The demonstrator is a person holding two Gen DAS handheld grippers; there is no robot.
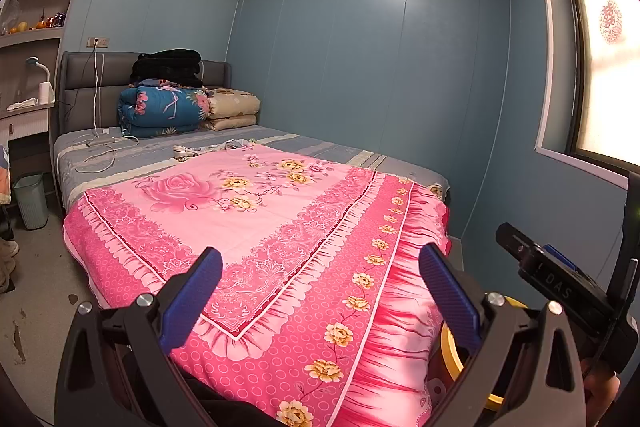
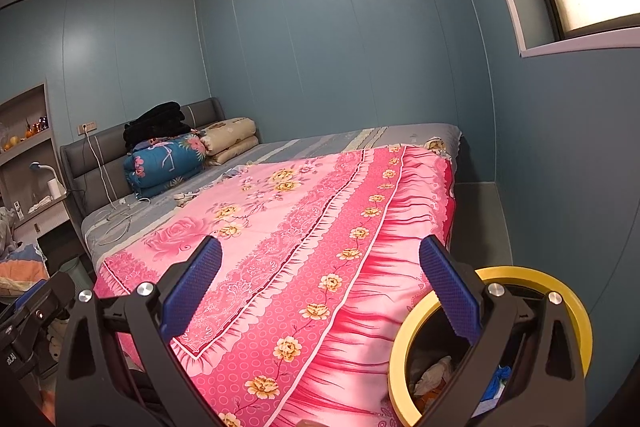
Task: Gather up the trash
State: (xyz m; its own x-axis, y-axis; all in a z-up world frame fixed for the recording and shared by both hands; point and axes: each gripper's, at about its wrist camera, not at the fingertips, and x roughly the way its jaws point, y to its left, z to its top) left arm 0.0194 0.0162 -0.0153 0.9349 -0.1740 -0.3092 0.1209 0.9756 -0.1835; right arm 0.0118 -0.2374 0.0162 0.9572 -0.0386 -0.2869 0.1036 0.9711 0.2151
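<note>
Inside yellow bin (image 2: 404, 355), rt view only: trash (image 2: 432, 373)

One bed (image 1: 360, 163), two bins (image 2: 404, 347) (image 1: 30, 201), perhaps three quilts (image 1: 164, 111).

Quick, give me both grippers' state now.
Left gripper: open, holding nothing.
Right gripper: open, holding nothing.

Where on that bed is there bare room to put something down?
The pink floral bedspread is bare across its middle and foot. The grey striped sheet along the blue wall is also free. It is crowded at the headboard: folded quilts, a white cable and small clutter at the bedspread's far edge.
</note>
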